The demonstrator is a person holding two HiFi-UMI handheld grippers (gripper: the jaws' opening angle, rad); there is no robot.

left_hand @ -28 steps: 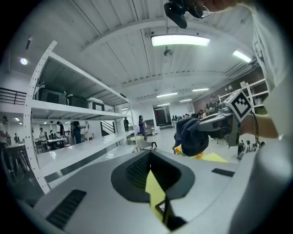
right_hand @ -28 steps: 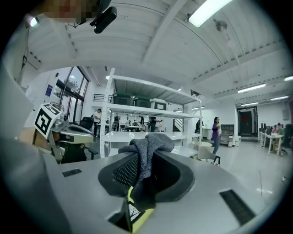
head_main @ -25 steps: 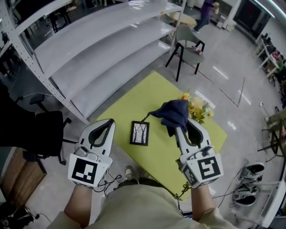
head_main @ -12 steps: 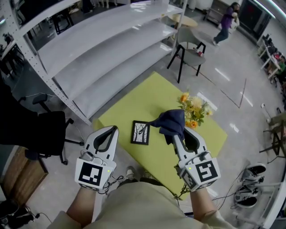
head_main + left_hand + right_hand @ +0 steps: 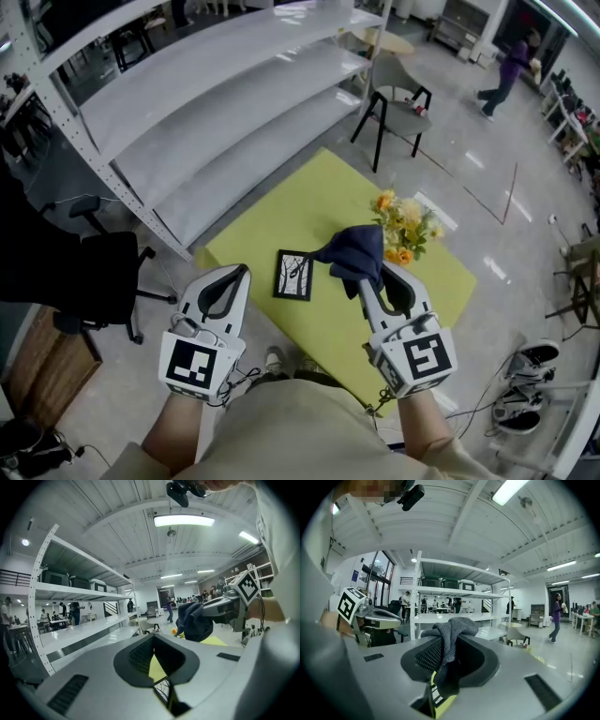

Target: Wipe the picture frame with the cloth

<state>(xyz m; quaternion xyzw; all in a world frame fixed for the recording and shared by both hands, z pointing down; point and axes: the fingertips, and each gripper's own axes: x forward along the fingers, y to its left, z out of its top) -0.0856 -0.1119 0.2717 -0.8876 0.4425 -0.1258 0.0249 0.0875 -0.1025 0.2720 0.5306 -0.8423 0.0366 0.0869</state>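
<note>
A small black picture frame (image 5: pixel 293 276) with a tree drawing lies flat on the yellow-green table (image 5: pixel 309 220), near its front-left edge. My right gripper (image 5: pixel 364 269) is shut on a dark blue-grey cloth (image 5: pixel 353 253), which hangs bunched above the table just right of the frame. In the right gripper view the cloth (image 5: pixel 451 634) drapes over the closed jaws. My left gripper (image 5: pixel 234 272) hovers left of the frame, beyond the table edge, shut with nothing in it. From the left gripper view the cloth (image 5: pixel 194 620) and right gripper show to the right.
A bunch of yellow and orange flowers (image 5: pixel 405 228) lies on the table behind the cloth. White metal shelving (image 5: pixel 216 103) runs along the left. A grey chair (image 5: pixel 394 98) stands beyond the table. A black office chair (image 5: pixel 84 272) is at the left.
Both grippers have drawn slightly nearer to me, and the cloth has shifted a little left toward the frame. A person in the background walked to the right.
</note>
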